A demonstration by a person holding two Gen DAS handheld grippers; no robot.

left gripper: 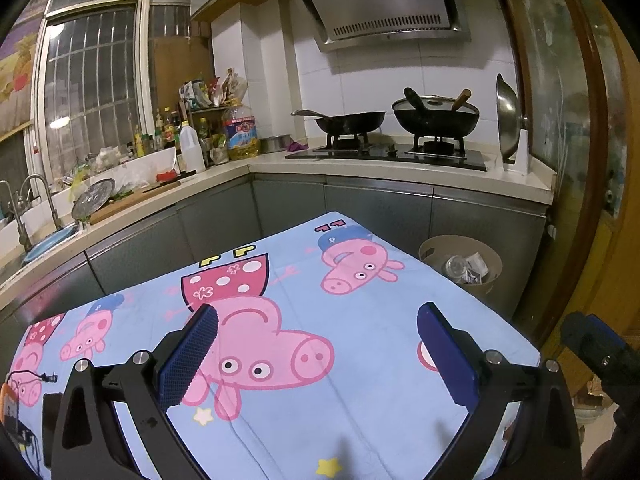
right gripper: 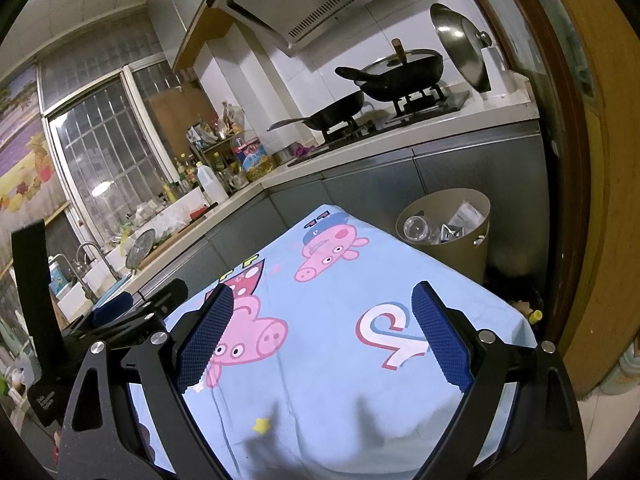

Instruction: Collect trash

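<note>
Both hand-held grippers, left point(left gripper: 318, 354) and right point(right gripper: 322, 334), wide open, empty, over cartoon cloth point(left gripper: 360, 360) on tabletop. Trash point(right gripper: 448, 226) sits in bin point(right gripper: 464, 256), far right, on floor.

Both grippers are wide open and holding nothing. The left gripper point(left gripper: 318, 344) sits low in its frame, blue pads spread far apart – one finger point(left gripper: 188, 356) lower left, the other lower right. The right gripper point(right gripper: 322, 334) looks the same, jaws splayed across the bottom of its view – it also pokes in at the left view's right edge.
</note>
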